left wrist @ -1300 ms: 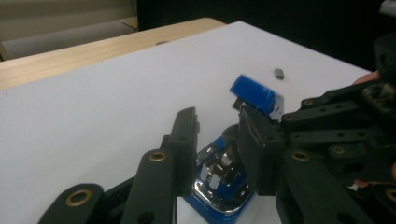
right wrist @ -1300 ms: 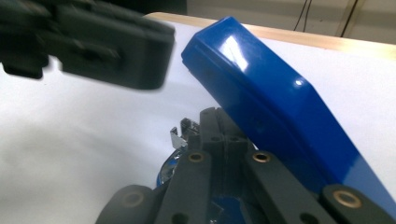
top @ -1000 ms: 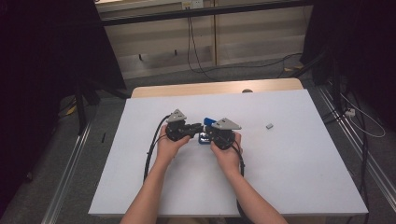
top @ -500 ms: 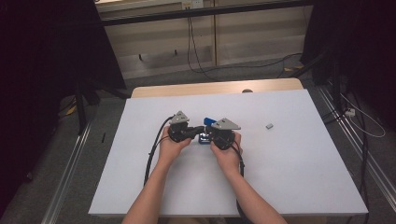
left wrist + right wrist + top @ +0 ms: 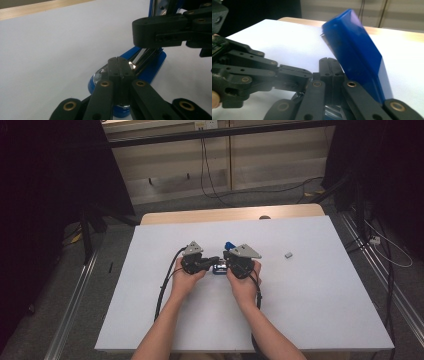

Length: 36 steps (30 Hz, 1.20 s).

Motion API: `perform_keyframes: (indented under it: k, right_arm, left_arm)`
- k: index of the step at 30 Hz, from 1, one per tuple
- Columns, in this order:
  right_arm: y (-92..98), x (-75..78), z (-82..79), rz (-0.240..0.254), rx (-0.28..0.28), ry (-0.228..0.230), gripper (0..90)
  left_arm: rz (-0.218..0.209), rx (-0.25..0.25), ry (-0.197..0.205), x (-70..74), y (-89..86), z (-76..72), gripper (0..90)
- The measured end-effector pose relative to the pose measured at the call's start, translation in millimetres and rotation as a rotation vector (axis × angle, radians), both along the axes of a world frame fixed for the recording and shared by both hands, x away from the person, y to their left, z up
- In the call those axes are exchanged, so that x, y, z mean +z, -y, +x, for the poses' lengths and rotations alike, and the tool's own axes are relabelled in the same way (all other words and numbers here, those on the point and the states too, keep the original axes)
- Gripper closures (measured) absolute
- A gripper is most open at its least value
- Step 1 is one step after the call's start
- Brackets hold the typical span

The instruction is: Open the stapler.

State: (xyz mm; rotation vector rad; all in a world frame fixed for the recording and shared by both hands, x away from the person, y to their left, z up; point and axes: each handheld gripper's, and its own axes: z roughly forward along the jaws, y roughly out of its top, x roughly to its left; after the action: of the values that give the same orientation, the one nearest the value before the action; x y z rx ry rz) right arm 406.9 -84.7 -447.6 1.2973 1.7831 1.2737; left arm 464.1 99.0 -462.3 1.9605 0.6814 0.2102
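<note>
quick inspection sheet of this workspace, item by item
surface: white table top, bare over most of its area; a wooden edge shows at the far side.
job's things: blue stapler, its top arm swung up, metal track showing in the left gripper view, lying between the two grippers at mid-table.
clutter: one small grey piece, lying apart to the right of the hands.
grippers: left gripper has its jaws together at the stapler's metal part; right gripper has its jaws together beside the raised blue arm. Whether either pinches anything cannot be told.
cables: black cable trails from the left gripper toward the person.
surroundings: dark curtains, wall panels, floor cables.
</note>
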Motion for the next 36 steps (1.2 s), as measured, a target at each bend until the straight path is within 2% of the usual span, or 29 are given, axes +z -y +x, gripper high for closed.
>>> perform_keyframes:
  k: [2, 4, 8, 11, 12, 16, 19, 20, 22, 27, 36]
  right_arm:
    - [3.8, 2.5, -1.2, 0.0, -0.021, 0.008, 90.0]
    - [8.2, 4.8, -3.0, -0.032, -0.049, 0.029, 90.0]
    - [16.7, 7.8, -5.1, -0.064, -0.051, 0.03, 90.0]
    - [24.0, 9.1, -6.1, -0.067, -0.065, 0.028, 90.0]
    - [26.1, 9.2, -6.2, -0.053, -0.068, 0.024, 90.0]
    - [31.1, 10.2, -7.7, -0.115, -0.079, 0.023, 90.0]
    - [36.3, 10.2, -7.4, -0.107, -0.087, 0.025, 90.0]
    - [43.9, 10.8, -6.2, -0.134, -0.108, 0.027, 90.0]
    - [51.3, 10.6, -5.2, -0.112, -0.111, 0.01, 90.0]
    - [61.5, 10.3, -5.6, -0.142, -0.105, 0.006, 90.0]
    - [76.2, 0.5, -3.9, -0.144, -0.112, -0.032, 90.0]
  left_arm:
    - [-0.01, 0.0, -0.009, -0.7, -0.7, 0.7, 90.0]
    - [-0.023, -0.003, -0.016, -1.4, -1.1, 1.3, 90.0]
    - [-0.024, 0.0, -0.015, -1.5, -0.9, 0.9, 90.0]
    - [-0.015, 0.002, -0.006, -1.0, -0.4, 0.2, 90.0]
    - [-0.016, 0.004, -0.006, -1.1, -0.2, 0.1, 90.0]
    - [-0.003, 0.002, -0.001, -0.3, 0.1, -0.3, 90.0]
    - [-0.01, 0.001, -0.005, -0.7, -0.1, -0.1, 90.0]
    - [-0.012, -0.001, -0.009, -0.9, -0.7, 0.4, 90.0]
    - [-0.008, -0.001, -0.007, -0.5, -0.2, 0.0, 90.0]
    - [-0.004, 0.001, -0.007, -0.2, -0.1, -0.3, 90.0]
    - [0.001, 0.0, -0.009, 0.4, 0.1, 0.1, 90.0]
